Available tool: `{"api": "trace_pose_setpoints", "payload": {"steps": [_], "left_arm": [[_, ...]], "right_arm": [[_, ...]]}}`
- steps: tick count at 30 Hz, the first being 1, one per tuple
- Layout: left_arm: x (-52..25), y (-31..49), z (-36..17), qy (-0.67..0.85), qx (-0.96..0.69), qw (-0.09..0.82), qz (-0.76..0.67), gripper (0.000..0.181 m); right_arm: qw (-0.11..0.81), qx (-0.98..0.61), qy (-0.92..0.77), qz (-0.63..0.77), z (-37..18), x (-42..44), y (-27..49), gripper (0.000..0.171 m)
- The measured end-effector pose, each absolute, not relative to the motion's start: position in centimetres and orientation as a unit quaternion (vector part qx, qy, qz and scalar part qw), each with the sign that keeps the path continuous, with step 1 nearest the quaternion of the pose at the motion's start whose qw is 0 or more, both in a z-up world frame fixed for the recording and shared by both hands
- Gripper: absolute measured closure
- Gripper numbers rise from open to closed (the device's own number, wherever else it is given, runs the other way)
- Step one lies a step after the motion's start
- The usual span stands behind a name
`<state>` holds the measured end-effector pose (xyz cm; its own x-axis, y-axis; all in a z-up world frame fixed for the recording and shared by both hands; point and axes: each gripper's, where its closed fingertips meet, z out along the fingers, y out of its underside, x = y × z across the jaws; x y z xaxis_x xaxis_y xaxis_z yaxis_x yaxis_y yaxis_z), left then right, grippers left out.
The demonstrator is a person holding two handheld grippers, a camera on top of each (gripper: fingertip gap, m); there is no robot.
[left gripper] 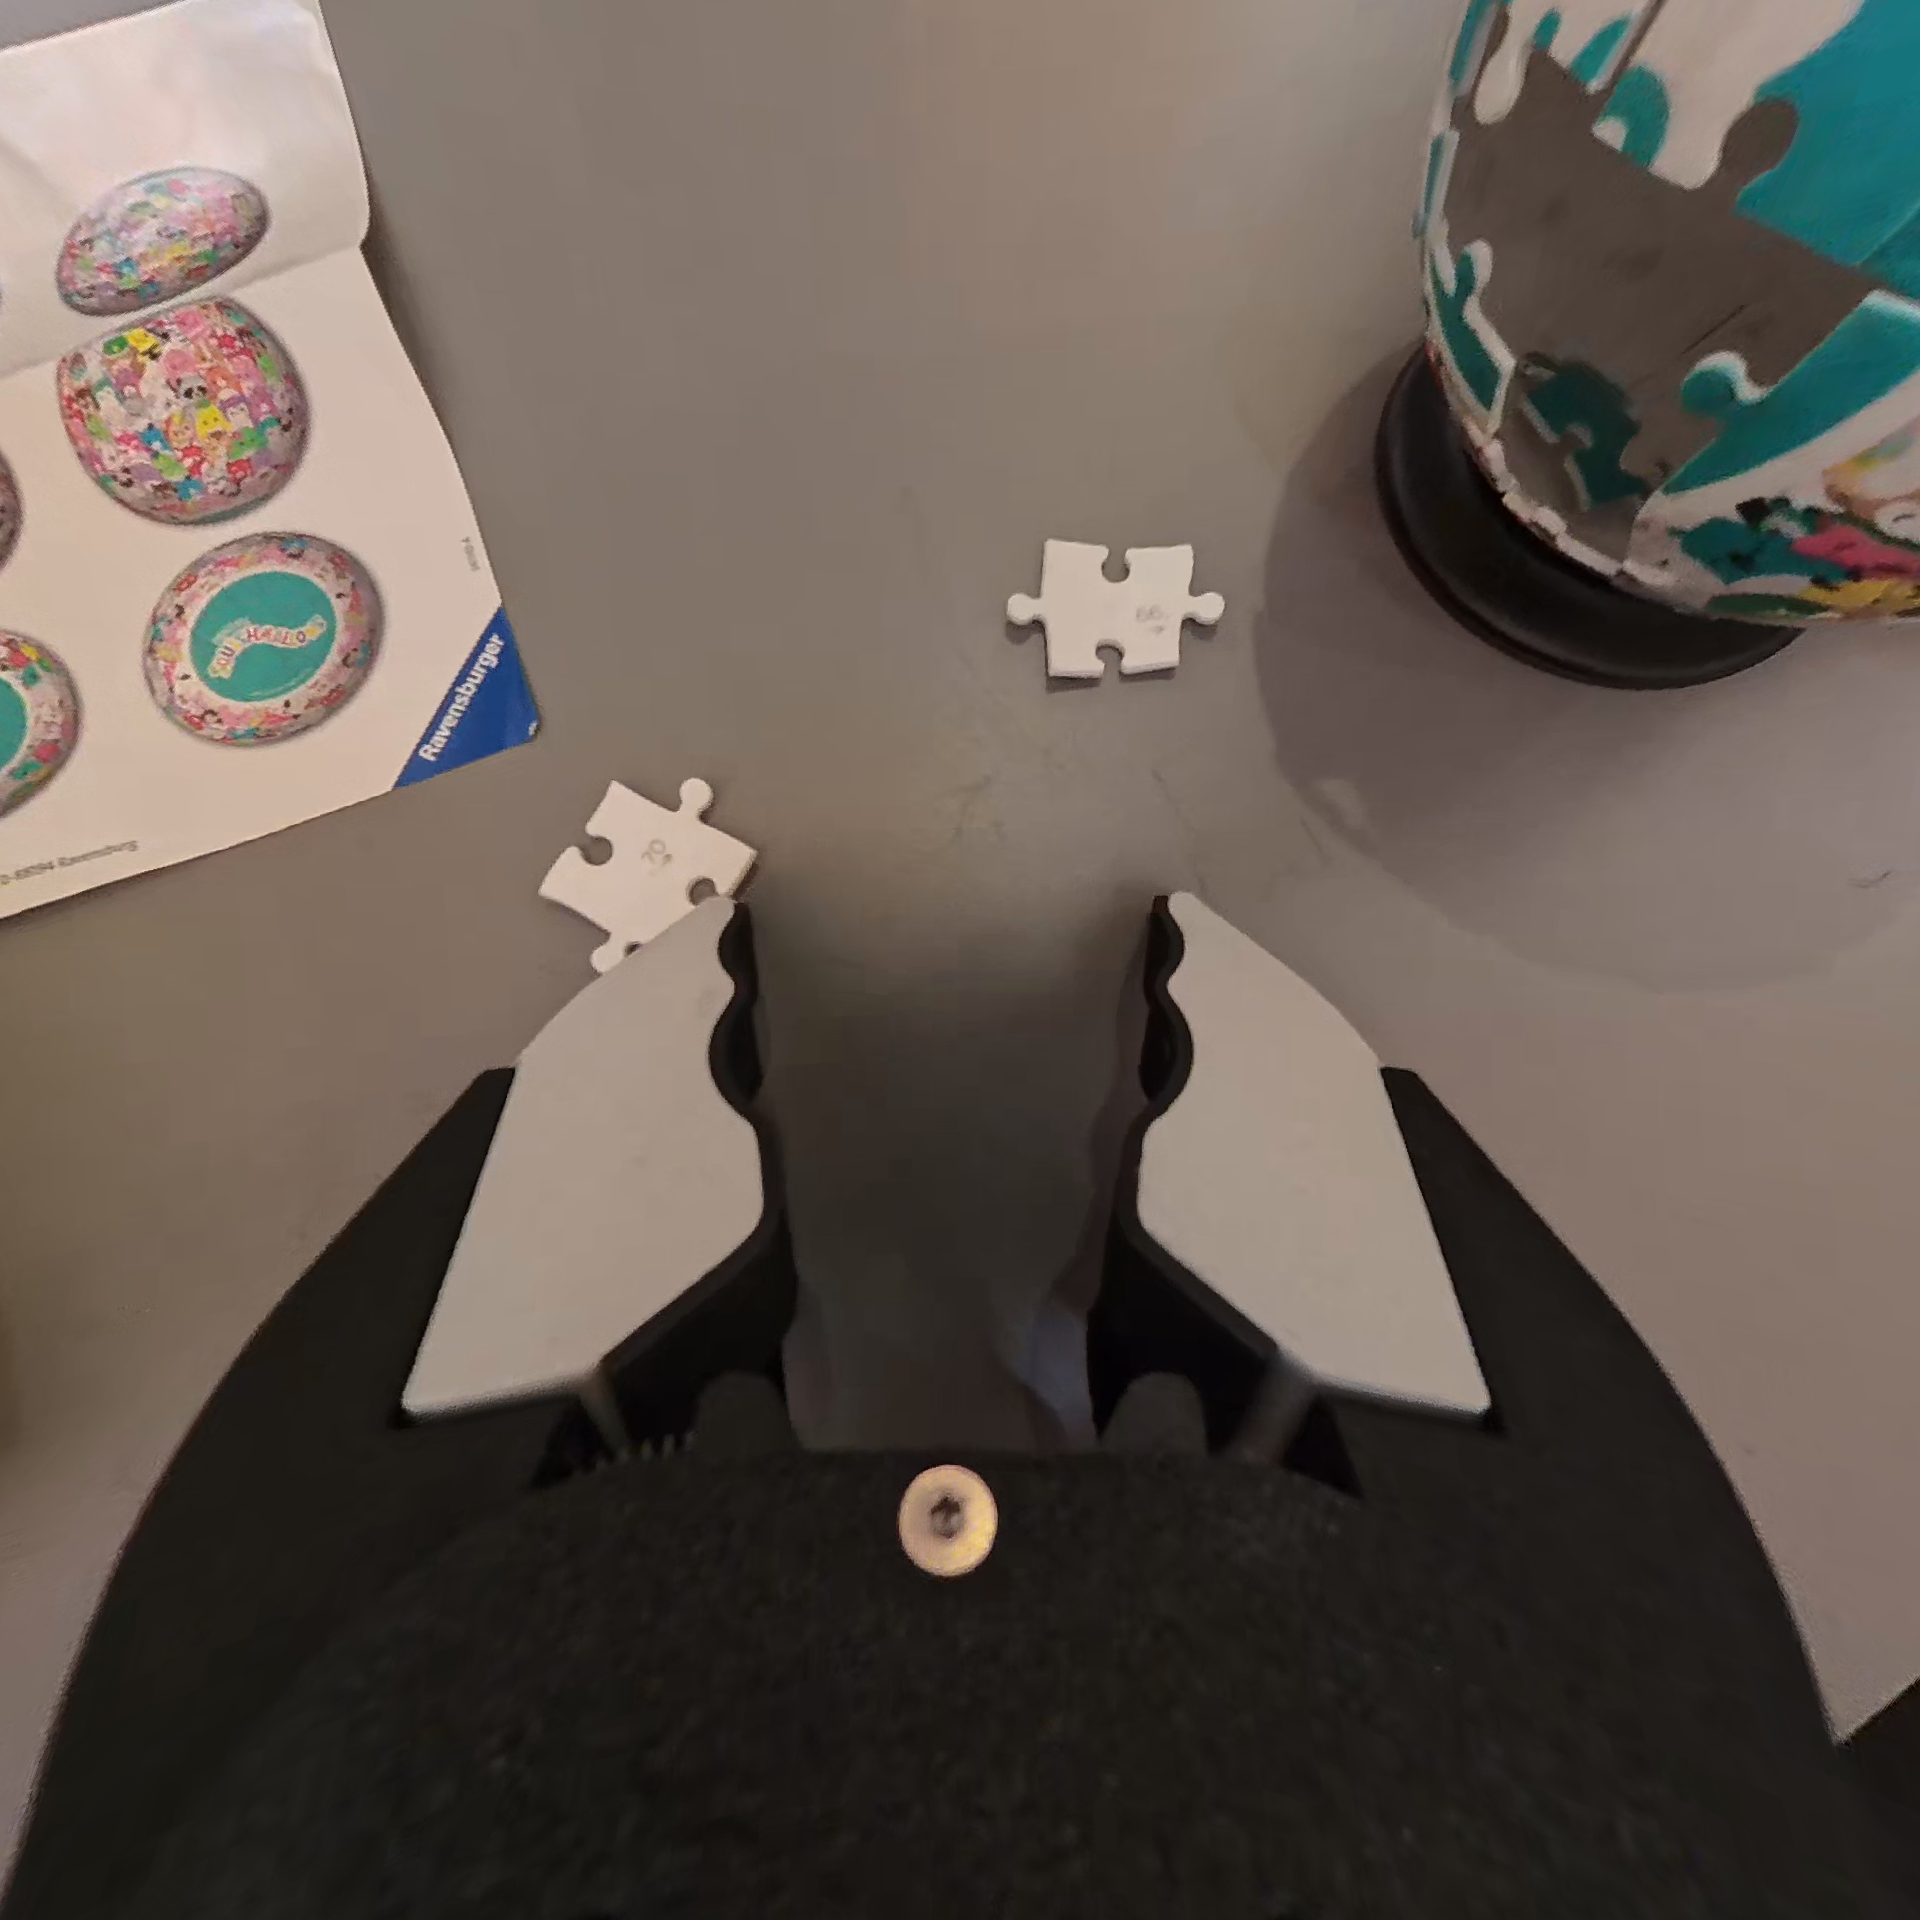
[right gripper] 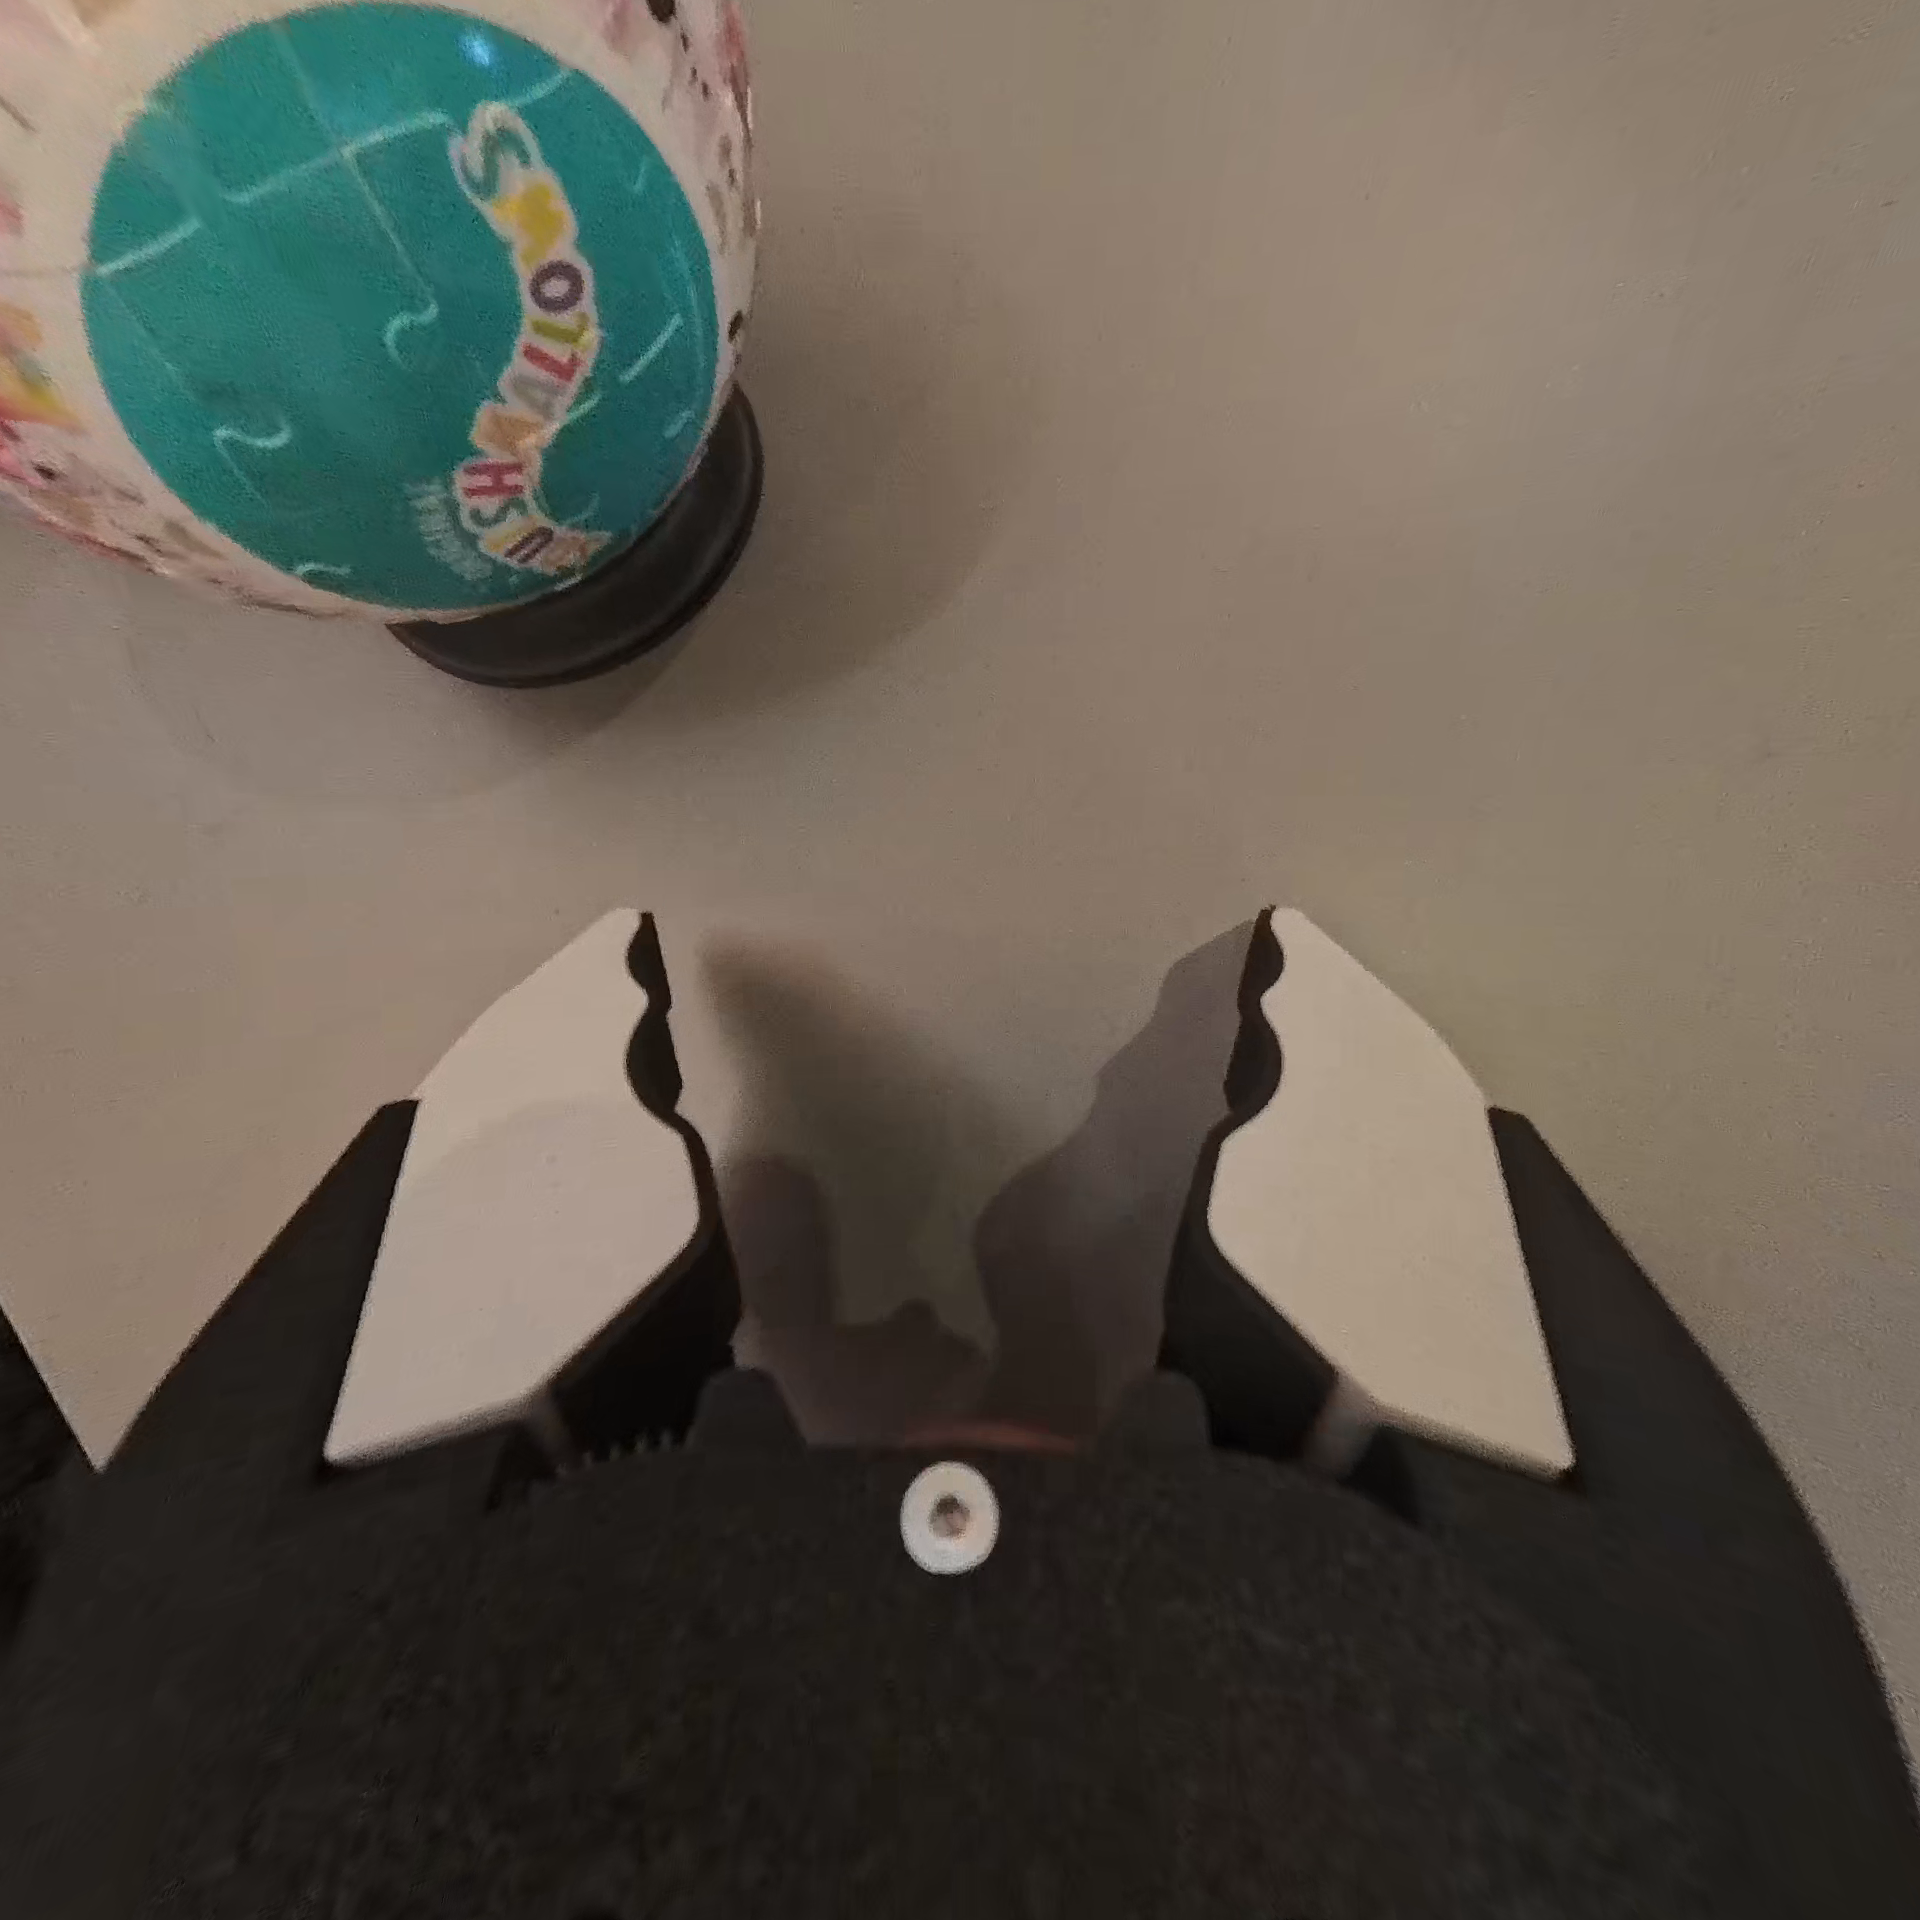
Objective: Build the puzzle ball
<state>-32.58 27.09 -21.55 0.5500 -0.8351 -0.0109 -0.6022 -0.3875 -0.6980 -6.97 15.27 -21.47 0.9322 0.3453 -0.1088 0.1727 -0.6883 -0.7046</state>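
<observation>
The left tongs (left gripper: 951, 909) point down at the grey bench (left gripper: 914, 312), spread apart with nothing between them. Its left fingertip (left gripper: 717, 920) overlaps a white puzzle piece (left gripper: 649, 868) lying face down. A second white piece (left gripper: 1117, 610) lies farther ahead, near the puzzle ball (left gripper: 1683, 312), which sits on a black ring stand (left gripper: 1475, 561) with gaps in its shell. A printed leaflet (left gripper: 208, 447) lies far left. The right tongs (right gripper: 954, 920) gape wide, empty, over bare bench (right gripper: 1351, 416), the ball (right gripper: 395, 312) ahead left.
</observation>
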Motion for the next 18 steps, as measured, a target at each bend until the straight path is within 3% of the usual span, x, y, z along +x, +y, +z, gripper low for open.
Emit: {"api": "trace_pose_setpoints", "payload": {"steps": [18], "left_arm": [[-32.96, 27.09, -21.63, 0.429, -0.822, 0.334, -0.171, 0.104]], "right_arm": [[0.362, -0.912, -0.16, 0.105, -21.7, -7.4, 15.73, 0.063]]}}
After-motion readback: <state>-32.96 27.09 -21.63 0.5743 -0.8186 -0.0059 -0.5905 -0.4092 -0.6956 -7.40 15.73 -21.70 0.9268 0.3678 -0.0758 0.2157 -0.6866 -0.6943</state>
